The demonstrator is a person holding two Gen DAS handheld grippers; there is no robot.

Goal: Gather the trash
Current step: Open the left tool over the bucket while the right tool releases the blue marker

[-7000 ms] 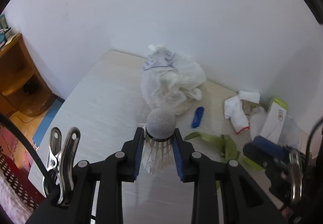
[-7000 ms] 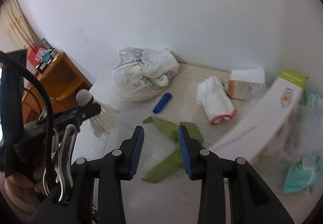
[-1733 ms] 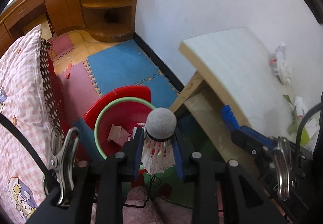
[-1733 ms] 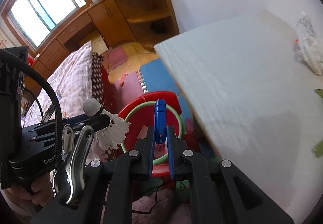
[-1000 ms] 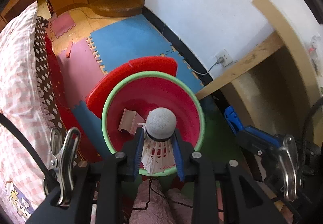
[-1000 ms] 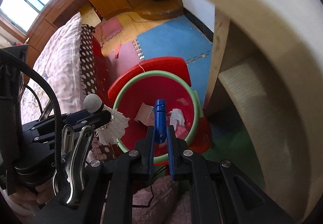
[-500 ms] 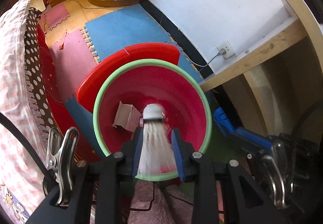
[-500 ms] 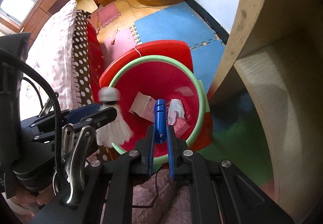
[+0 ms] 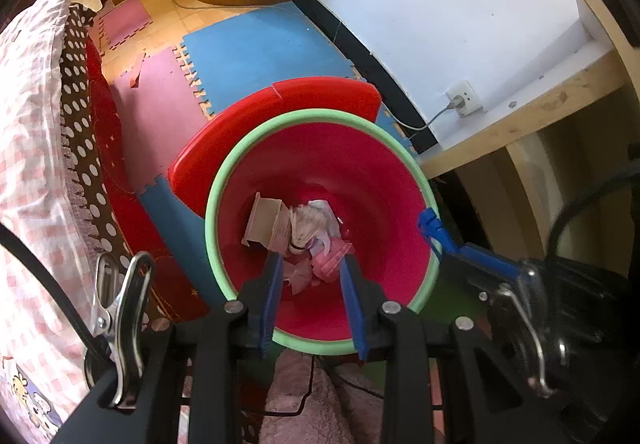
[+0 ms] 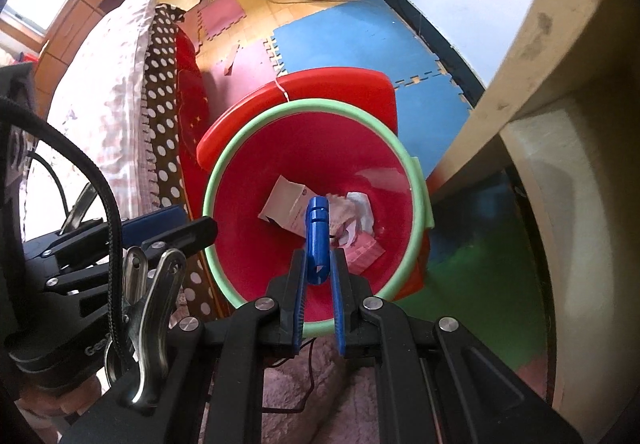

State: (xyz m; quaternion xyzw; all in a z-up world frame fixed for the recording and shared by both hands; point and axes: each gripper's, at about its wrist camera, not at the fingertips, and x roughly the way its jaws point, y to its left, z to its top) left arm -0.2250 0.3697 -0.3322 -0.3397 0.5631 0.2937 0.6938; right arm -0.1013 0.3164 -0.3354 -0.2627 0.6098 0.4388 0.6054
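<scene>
We are holding both pairs of tongs over the red bin (image 10: 256, 276) with the green rim, pointing almost straight down into it. The right tongs (image 10: 319, 264) are clamped on a small blue tube (image 10: 317, 232), which is sticking out past the tips above the scraps at the bottom of the bin. The left tongs (image 9: 310, 272) are standing slightly apart with nothing between them; the shuttlecock (image 9: 306, 234) is lying below, among the paper box (image 9: 266, 222) and crumpled wrappers (we are judging by the white feathers, and the pile is too jumbled to be sure of its outline).

What could go wrong, as we are reading it: the tube is the only piece not yet in the bin, and it is hanging nearer the close side of the rim than the far side. If the tongs are letting go while tilted towards us, the tube could be clipping the rim and bouncing onto the foam floor mats (image 10: 360, 40) or the fluffy pink slippers (image 10: 304, 396) beneath. The tube could also be sticking to one pad and dropping late. The two pairs of tongs are working close together in the left view, so a knock between them is possible.
</scene>
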